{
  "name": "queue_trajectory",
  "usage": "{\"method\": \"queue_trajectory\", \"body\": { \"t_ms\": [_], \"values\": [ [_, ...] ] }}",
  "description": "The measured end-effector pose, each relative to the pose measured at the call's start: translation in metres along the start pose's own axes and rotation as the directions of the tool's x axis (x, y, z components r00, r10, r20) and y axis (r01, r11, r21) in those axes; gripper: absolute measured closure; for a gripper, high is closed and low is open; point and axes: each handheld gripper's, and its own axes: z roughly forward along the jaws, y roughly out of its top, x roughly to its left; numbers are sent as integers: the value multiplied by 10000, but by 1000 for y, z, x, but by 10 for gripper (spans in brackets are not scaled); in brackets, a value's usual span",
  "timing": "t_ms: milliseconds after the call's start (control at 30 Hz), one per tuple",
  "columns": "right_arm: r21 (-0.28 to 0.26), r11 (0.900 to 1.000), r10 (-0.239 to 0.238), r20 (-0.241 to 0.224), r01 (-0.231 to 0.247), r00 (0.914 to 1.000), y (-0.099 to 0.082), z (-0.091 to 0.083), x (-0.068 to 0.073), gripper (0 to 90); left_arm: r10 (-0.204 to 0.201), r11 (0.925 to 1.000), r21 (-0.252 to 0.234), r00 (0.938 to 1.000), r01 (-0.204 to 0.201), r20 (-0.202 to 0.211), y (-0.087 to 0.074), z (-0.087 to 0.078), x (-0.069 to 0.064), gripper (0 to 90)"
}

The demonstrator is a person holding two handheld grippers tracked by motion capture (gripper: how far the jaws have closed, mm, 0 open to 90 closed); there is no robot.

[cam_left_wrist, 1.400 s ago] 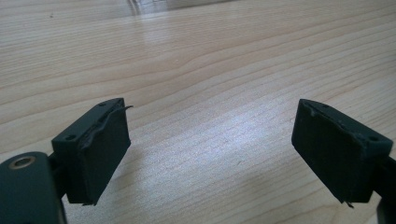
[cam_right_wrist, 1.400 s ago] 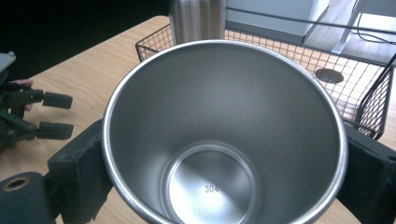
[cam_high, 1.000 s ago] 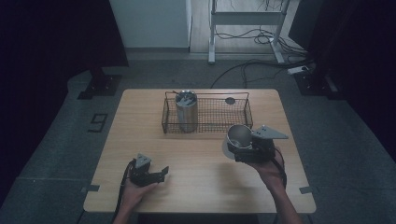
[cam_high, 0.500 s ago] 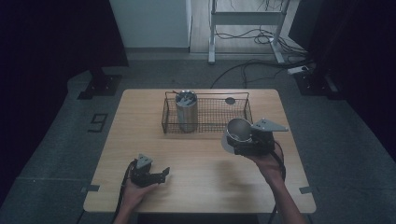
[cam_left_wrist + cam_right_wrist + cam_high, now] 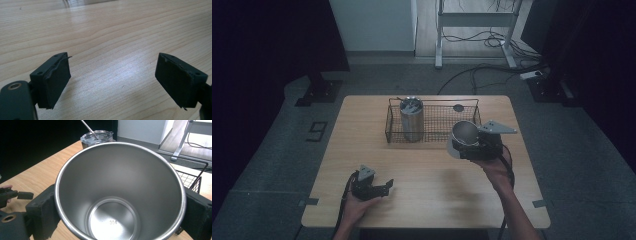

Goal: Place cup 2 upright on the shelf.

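An empty stainless steel cup hangs tilted above the table, and my right gripper is shut on it just in front of the right part of a black wire basket. In the right gripper view the cup's open mouth faces the camera, and a black jaw presses on each side of it. A lidded steel tumbler with a straw stands upright in the basket's left part. Low over the table's front left, my left gripper is open, with bare wood between its jaws.
The wooden table has bare room in the middle and front. A small dark round thing lies at the basket's back right. A metal stand and cables are on the floor beyond the table.
My right gripper has carried the cup away from the person and a little left, up to the basket's front right. The left gripper has barely moved.
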Motion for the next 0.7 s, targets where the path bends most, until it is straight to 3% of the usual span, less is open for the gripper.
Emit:
{"method": "queue_trajectory", "body": {
  "t_ms": [700],
  "values": [
    [75, 10000, 33, 85, -34, 10000, 22, 11, -4, 68, -85, 10000, -23, 10000, 85, 48, 0, 0, 0, 132]
  ]
}}
